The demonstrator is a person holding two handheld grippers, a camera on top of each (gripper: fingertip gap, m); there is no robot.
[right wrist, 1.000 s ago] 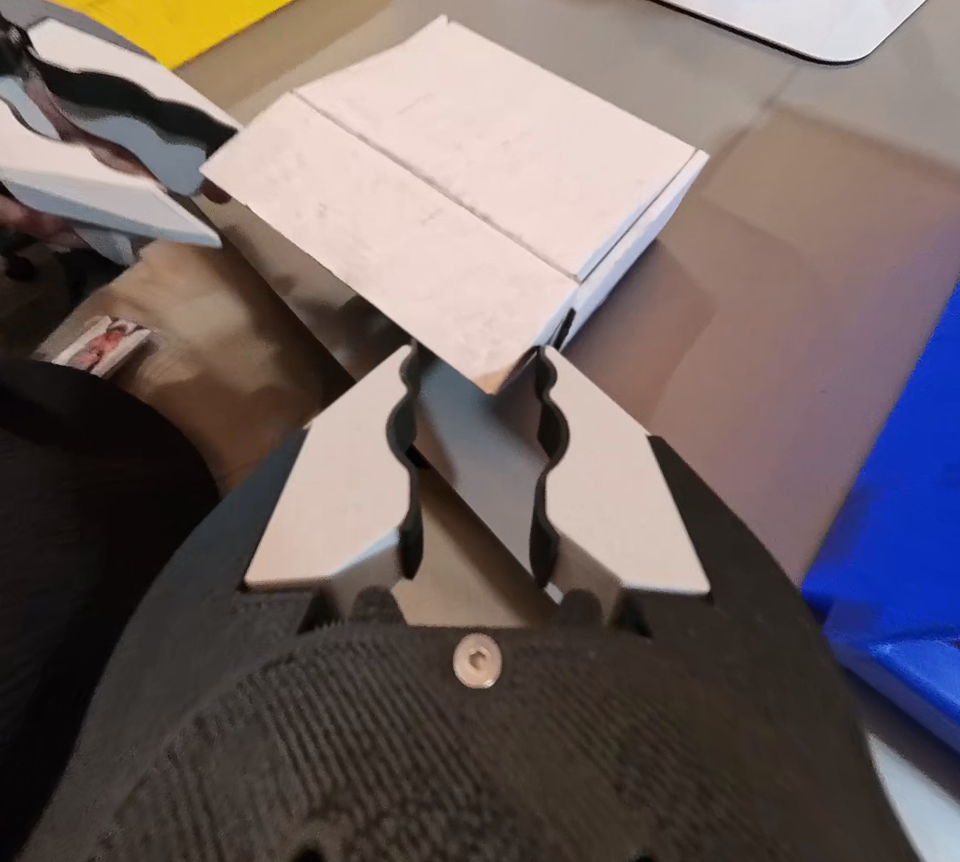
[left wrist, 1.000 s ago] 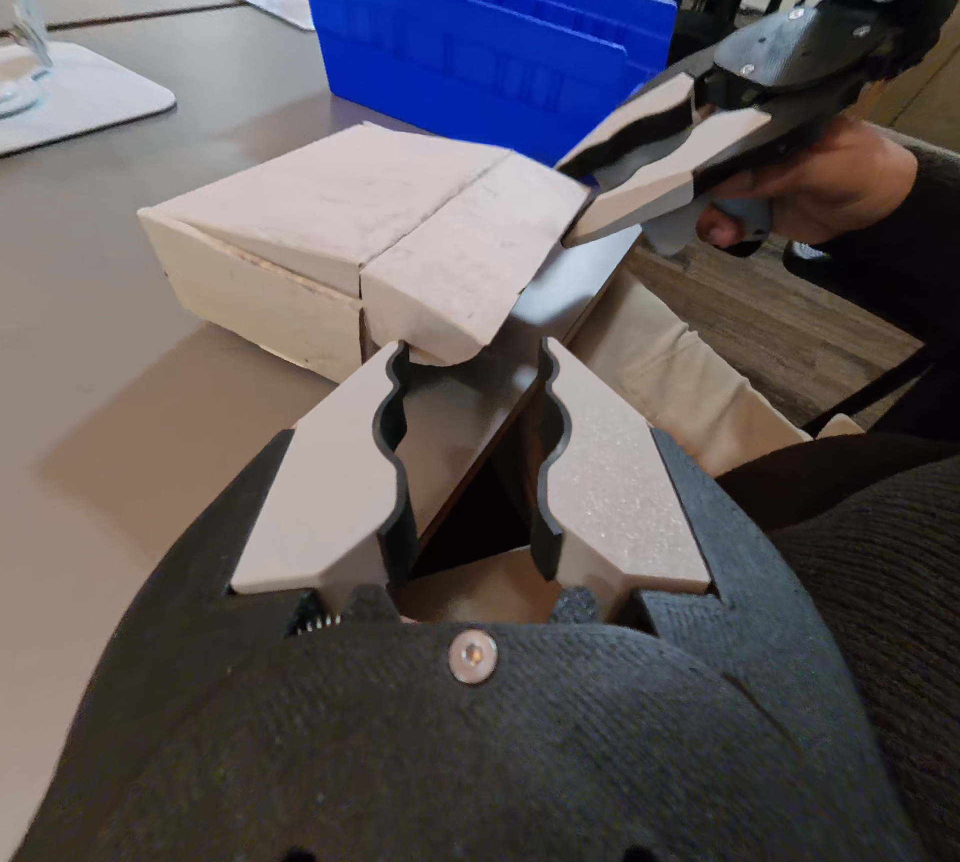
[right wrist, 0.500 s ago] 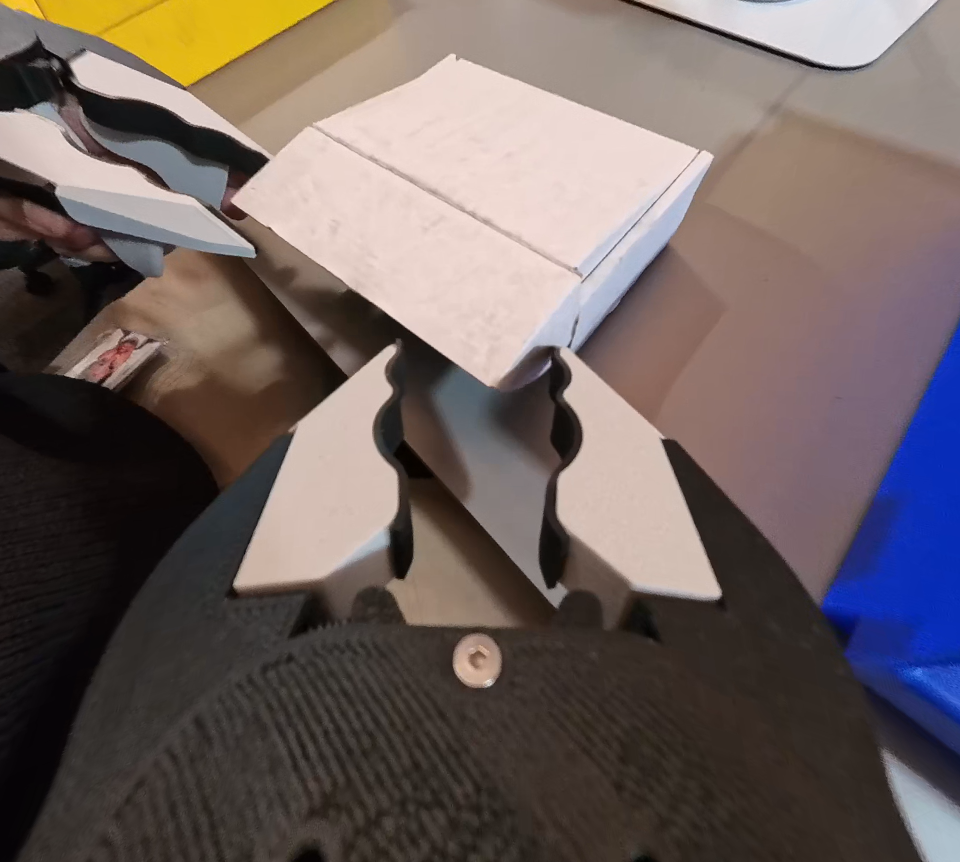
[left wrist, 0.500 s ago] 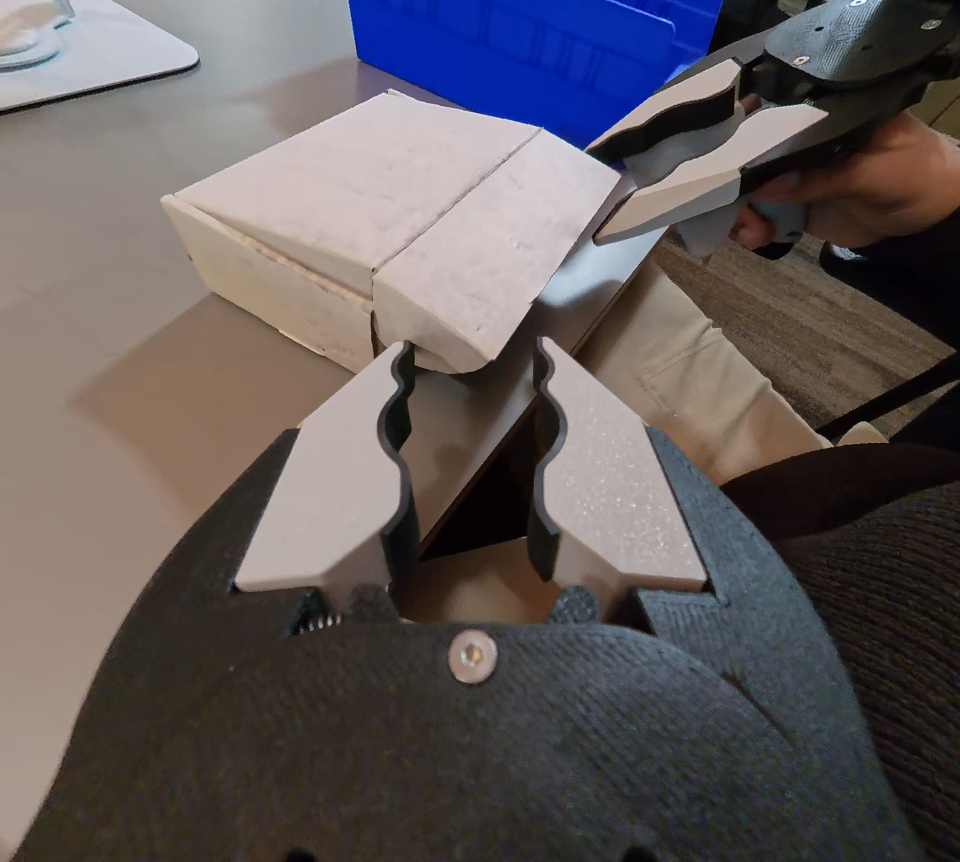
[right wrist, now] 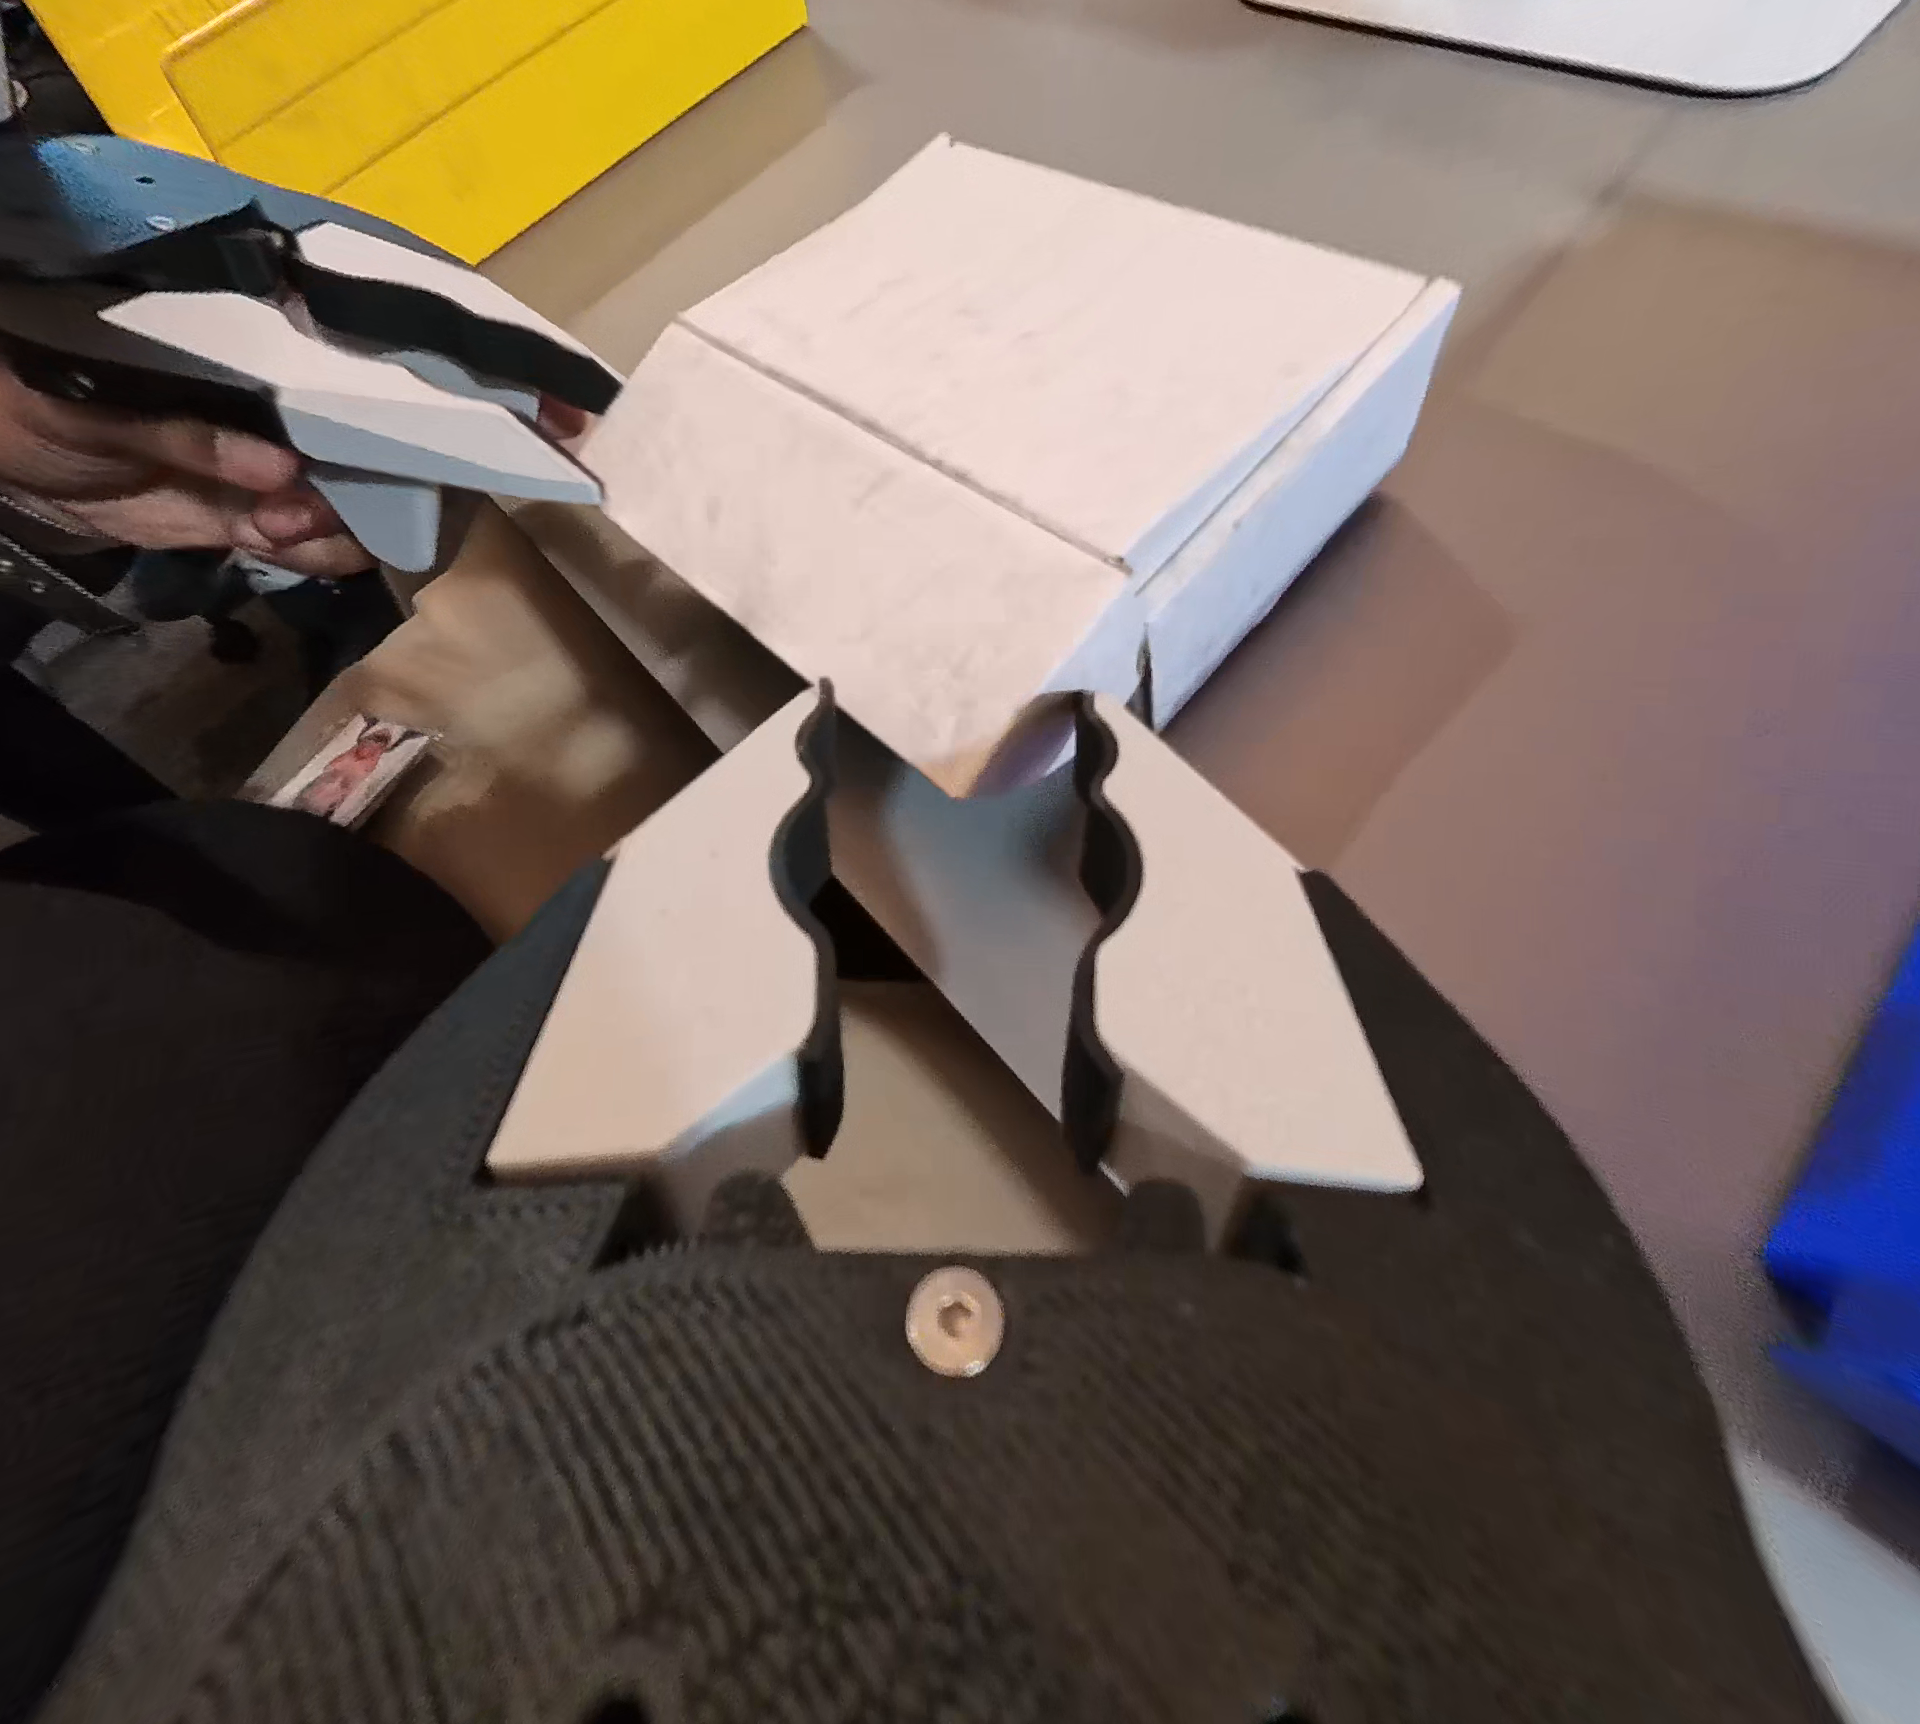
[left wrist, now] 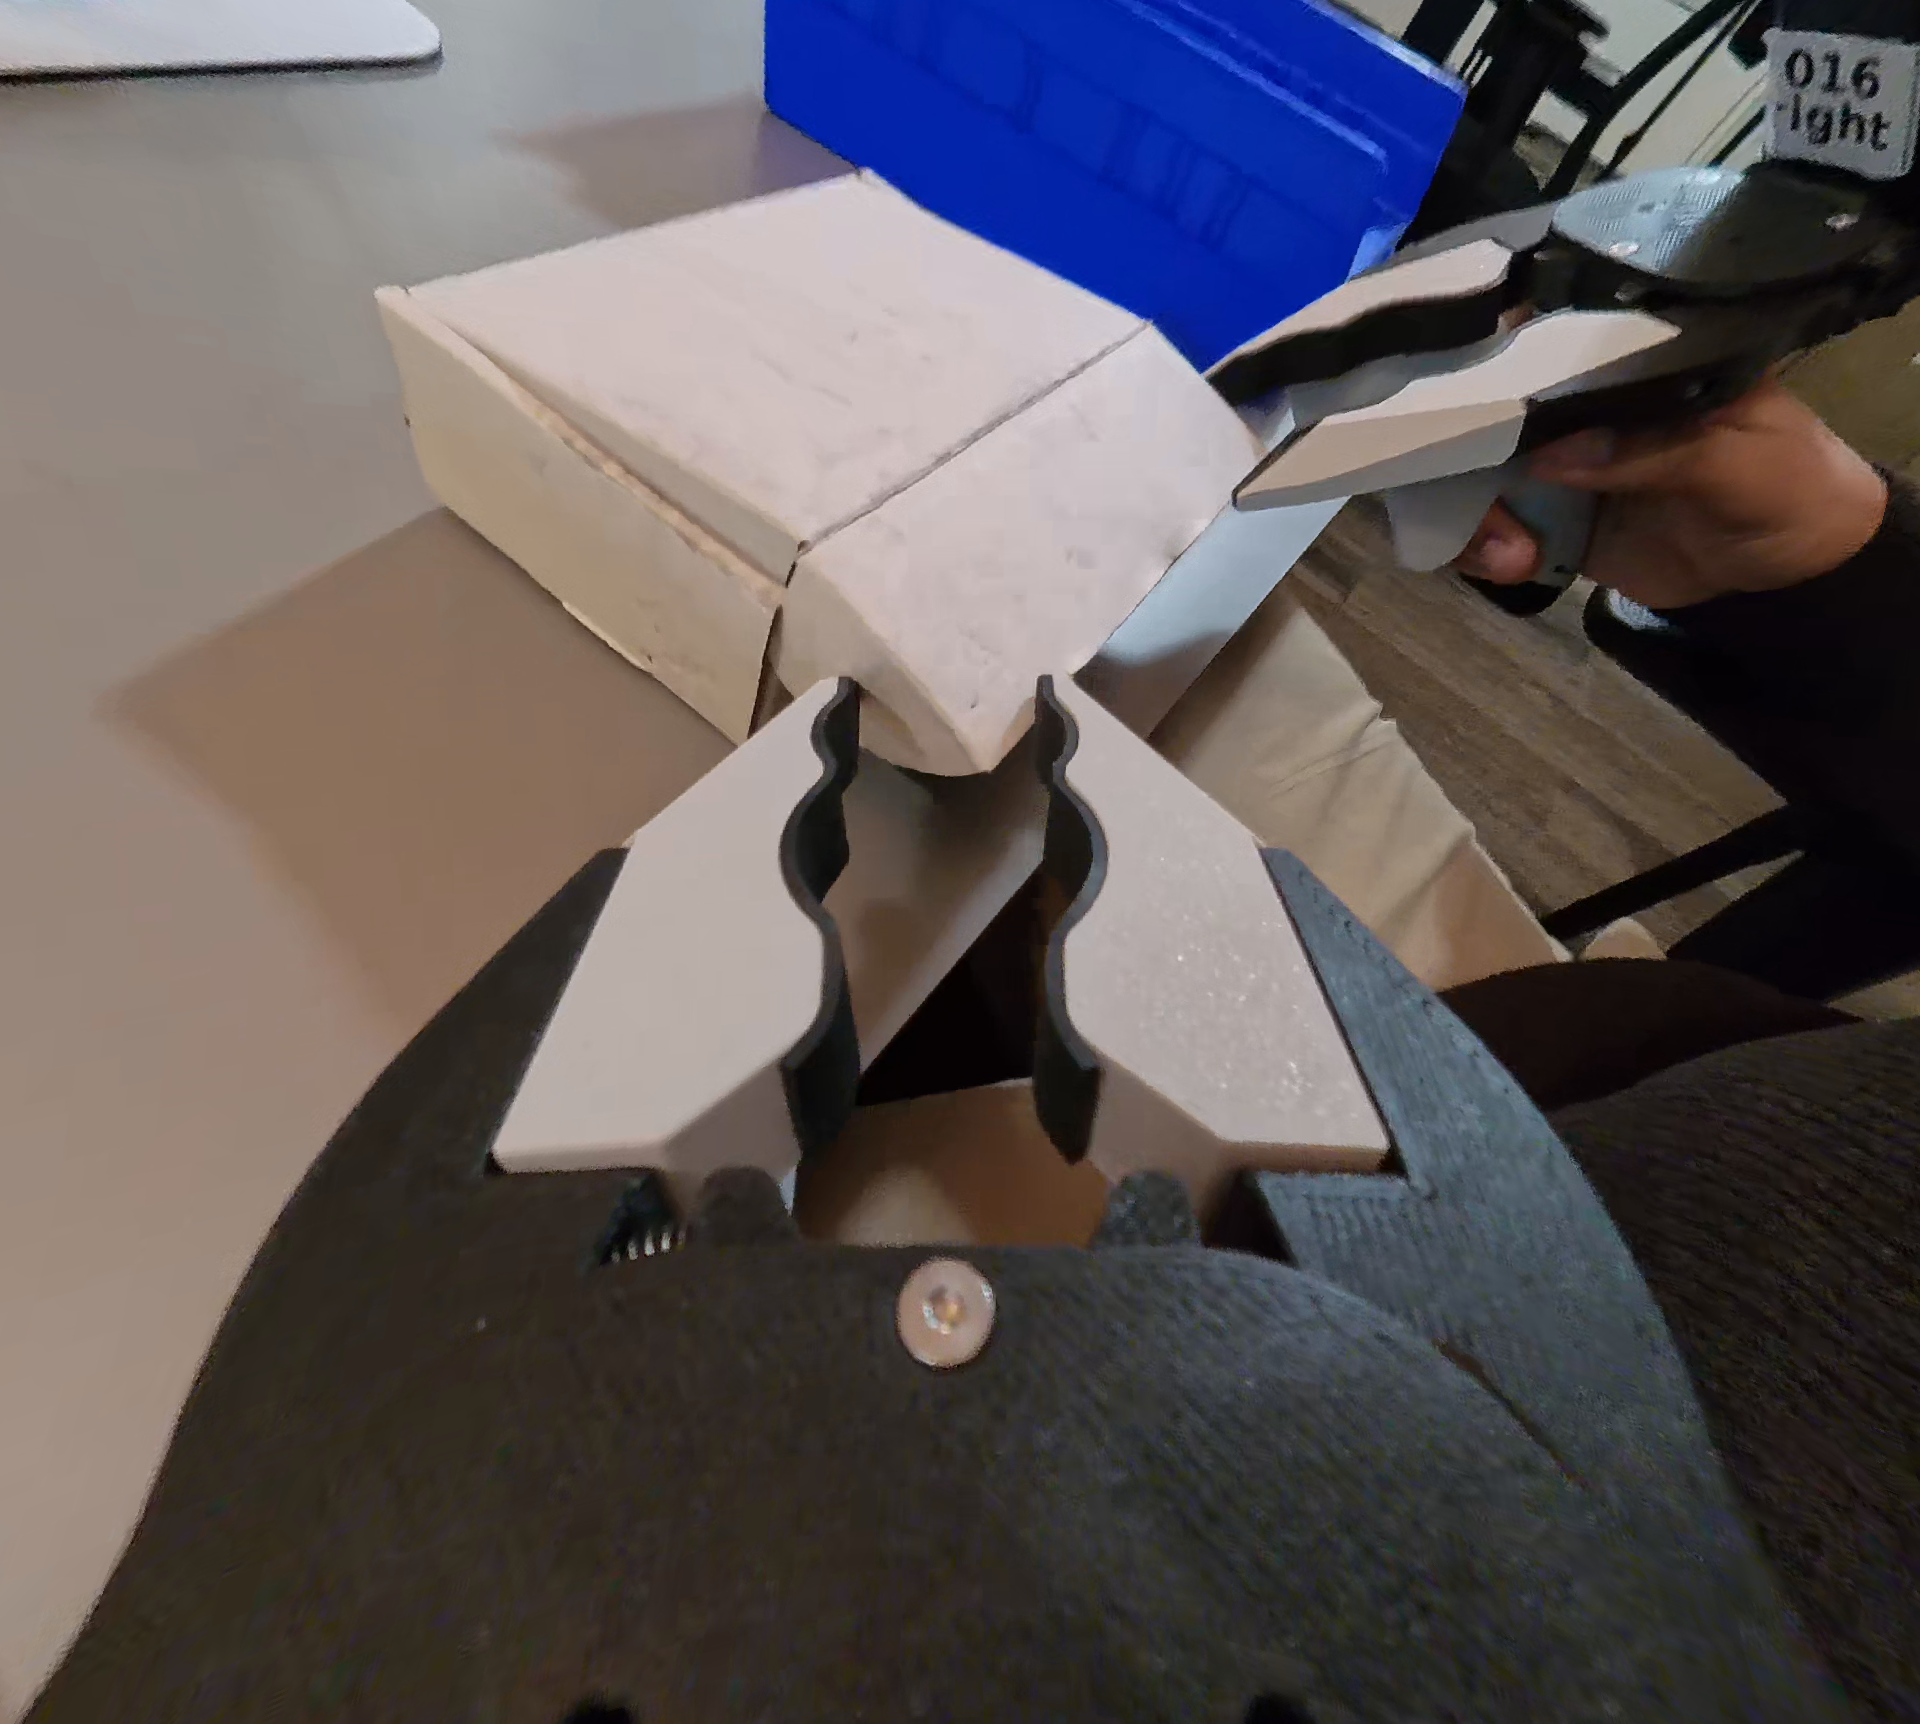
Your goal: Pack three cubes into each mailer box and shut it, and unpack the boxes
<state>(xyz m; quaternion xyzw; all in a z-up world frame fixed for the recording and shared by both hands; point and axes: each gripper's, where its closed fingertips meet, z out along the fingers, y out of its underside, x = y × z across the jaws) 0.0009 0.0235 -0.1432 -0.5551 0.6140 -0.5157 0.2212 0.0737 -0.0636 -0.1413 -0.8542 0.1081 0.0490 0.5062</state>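
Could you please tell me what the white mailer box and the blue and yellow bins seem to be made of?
The mailer box looks like matte white cardboard: scored fold lines, scuffed faces and a front flap that curls. The blue bin looks like rigid moulded plastic with a slight sheen and ribbed walls. The yellow bin seems the same kind of plastic, with stepped ridges, though blur leaves its finish uncertain.

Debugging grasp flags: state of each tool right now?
Left tool: open, a corner of the box flap between its fingers, not clamped.
Right tool: open, the flap's other corner between its fingers, not clamped.
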